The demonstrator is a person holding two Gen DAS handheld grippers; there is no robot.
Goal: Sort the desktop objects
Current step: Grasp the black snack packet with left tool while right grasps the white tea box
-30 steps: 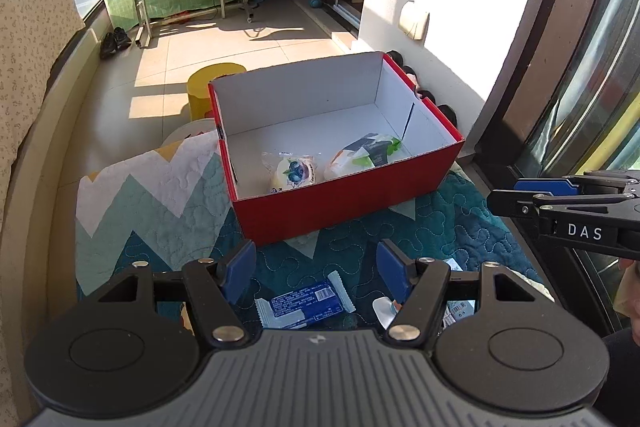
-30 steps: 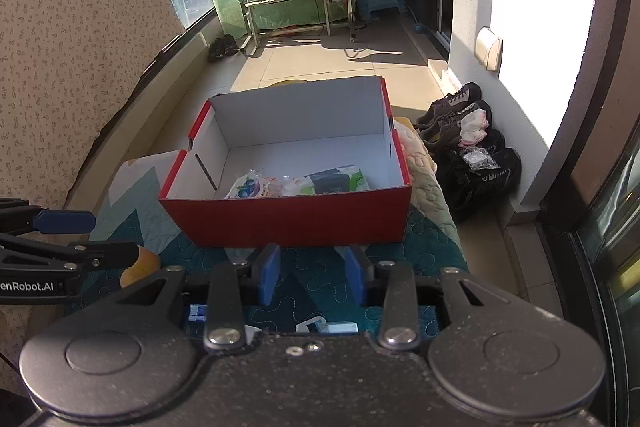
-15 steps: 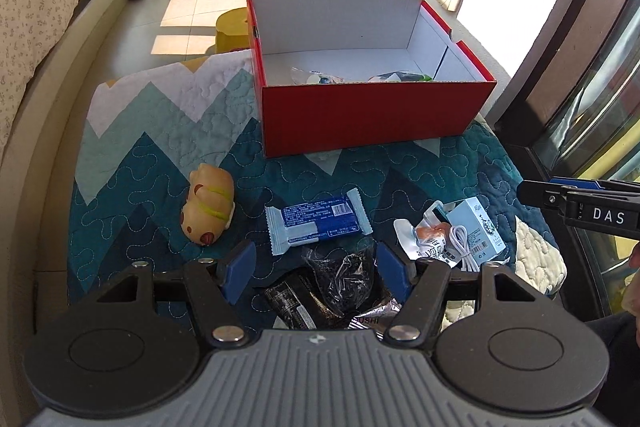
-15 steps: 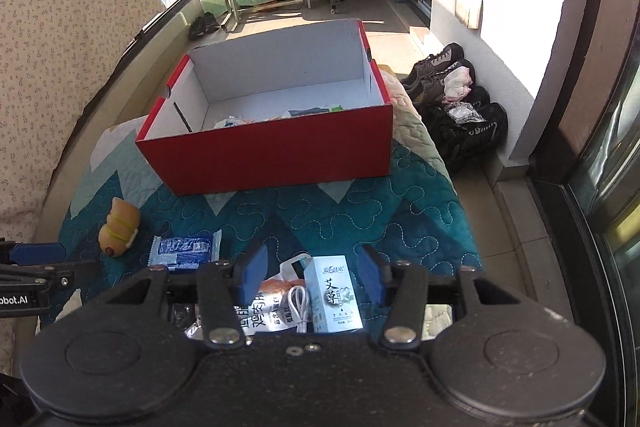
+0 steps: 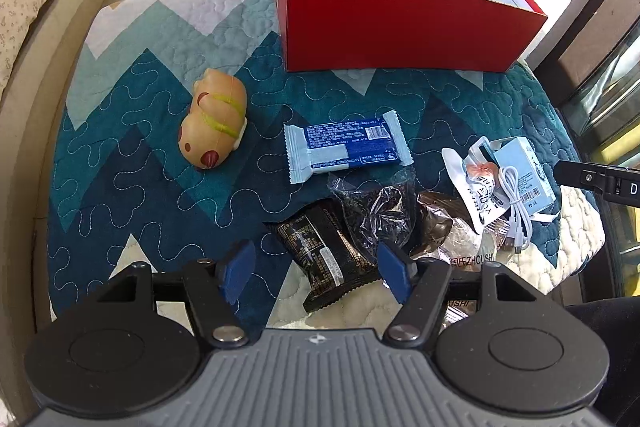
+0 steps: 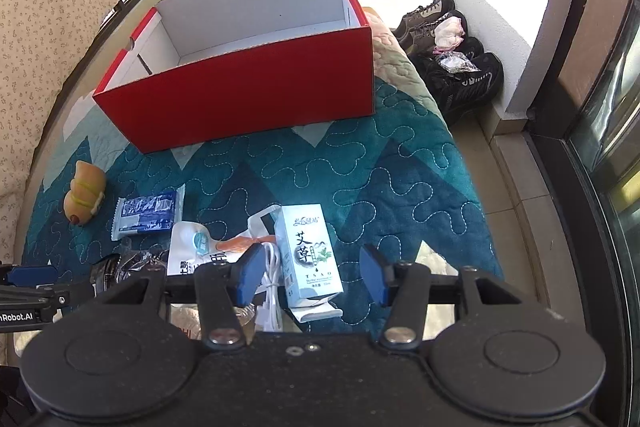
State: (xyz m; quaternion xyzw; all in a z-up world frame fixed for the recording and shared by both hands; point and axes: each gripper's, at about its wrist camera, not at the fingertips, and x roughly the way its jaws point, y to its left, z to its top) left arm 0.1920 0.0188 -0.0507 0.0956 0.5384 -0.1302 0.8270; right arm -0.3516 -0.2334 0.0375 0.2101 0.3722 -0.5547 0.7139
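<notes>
Above the near edge of the quilted blanket (image 5: 152, 131), the left gripper (image 5: 316, 269) hangs with its blue fingers (image 5: 239, 265) spread wide and nothing between them. A black snack packet (image 5: 324, 259) lies on the blanket in the gap below those fingers, and a crumpled clear wrapper (image 5: 376, 211) sits just beyond it. Farther out rests a blue and white wafer packet (image 5: 346, 147), and to its left a tan hot-dog-shaped toy (image 5: 214, 117) lies well apart from the pile.

The right gripper (image 6: 312, 275) is likewise wide open and holds nothing. Between its fingers (image 6: 250, 273), lower down on the blanket, lies a pale blue carton (image 6: 308, 251) printed with Chinese characters. A coiled white cable (image 6: 272, 279) touches the carton's left side, and a white pouch (image 6: 196, 251) lies just beside that. In the left wrist view the same carton, cable and pouch cluster at the right end of the pile.

A red shoebox (image 6: 248, 95) with a white interior stands open at the far side of the blanket, apart from the loose items. Its floor is hidden by the near wall in both views. Pairs of shoes (image 6: 452, 63) sit on the tiled floor to the right of the blanket.
</notes>
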